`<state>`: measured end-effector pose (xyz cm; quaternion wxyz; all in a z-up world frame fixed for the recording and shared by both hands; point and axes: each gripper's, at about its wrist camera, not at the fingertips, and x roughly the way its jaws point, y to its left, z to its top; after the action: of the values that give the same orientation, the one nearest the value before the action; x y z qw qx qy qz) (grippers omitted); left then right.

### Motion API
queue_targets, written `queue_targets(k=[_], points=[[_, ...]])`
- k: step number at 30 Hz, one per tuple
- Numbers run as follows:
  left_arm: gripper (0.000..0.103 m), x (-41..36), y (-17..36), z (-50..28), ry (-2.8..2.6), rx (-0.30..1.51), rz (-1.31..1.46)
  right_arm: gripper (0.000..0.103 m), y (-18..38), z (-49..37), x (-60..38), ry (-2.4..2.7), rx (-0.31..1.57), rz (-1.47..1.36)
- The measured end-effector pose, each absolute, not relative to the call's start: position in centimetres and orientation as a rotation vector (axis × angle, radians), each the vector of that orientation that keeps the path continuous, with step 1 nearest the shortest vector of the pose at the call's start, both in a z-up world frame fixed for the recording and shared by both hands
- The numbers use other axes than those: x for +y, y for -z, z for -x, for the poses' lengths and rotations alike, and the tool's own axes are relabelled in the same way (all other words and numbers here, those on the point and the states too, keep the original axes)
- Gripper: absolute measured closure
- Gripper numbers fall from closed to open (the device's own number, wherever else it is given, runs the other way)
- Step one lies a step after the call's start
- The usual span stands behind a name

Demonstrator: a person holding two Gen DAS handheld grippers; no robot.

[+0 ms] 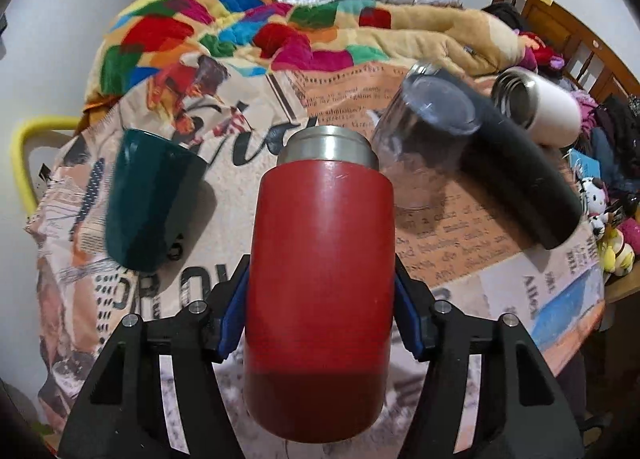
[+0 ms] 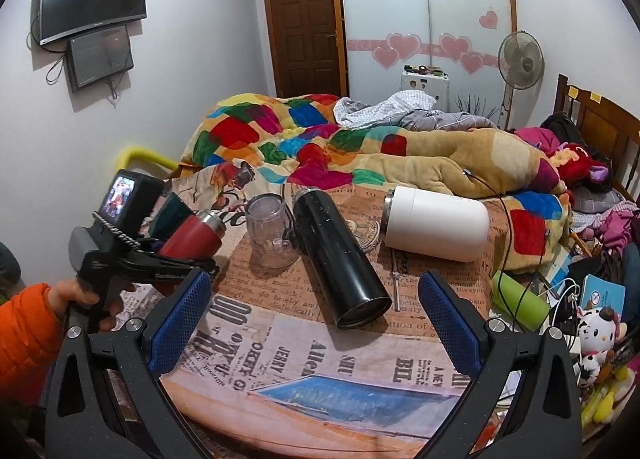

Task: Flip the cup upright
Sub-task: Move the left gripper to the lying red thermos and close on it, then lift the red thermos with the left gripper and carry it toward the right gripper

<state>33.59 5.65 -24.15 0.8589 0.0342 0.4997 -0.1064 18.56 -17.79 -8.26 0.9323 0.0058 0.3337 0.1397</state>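
Left wrist view. Left tongs: blue pads pinching the red cup on both flanks of its body. Red cup: steel-rimmed mouth pointing away from the camera and tilted upward, base toward the lens, held above the table, which wears a newspaper-print cloth. Green cup: on the table to the left of the red cup, mouth toward the far side, apart from it. Clear glass: upside down on the table, just right of the red cup's rim, its base toward the camera. Black flask: lying on its side, touching or just behind the glass; contact cannot be told. White cup: lying on its side beyond the flask, steel mouth facing left. Patchwork blanket: heaped on the bed behind the table.

Right wrist view. Right tongs: spread wide, holding nothing, hovering over the near part of the table. Left tongs: at the left edge, carried by a hand in an orange sleeve, gripping the red cup, which is tilted with its steel mouth up and to the right, clear of the cloth. Clear glass: inverted, between red cup and black flask. White cup: on its side, right of the flask.
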Motion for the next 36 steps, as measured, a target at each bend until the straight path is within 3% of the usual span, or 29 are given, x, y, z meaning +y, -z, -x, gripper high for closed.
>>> queue_targets(k=[11,20,28,36], points=[[0.041,4.2,15.1,-27.9,0.234,0.875,-0.092,0.0,6.1,-16.2,-18.1,-0.304,0.629,-0.027],[0.041,0.4,11.3,-23.9,0.289,0.797,-0.124,0.0,4.9,-14.4,-19.6,-0.3,0.583,-0.033],[0.041,-4.0,12.3,-21.7,0.359,0.81,-0.157,0.0,5.7,-14.1,-21.0,-0.287,0.597,-0.053],[0.041,-7.7,17.7,-22.4,0.416,0.926,-0.176,0.0,7.4,-14.6,-22.9,-0.256,0.642,-0.061]])
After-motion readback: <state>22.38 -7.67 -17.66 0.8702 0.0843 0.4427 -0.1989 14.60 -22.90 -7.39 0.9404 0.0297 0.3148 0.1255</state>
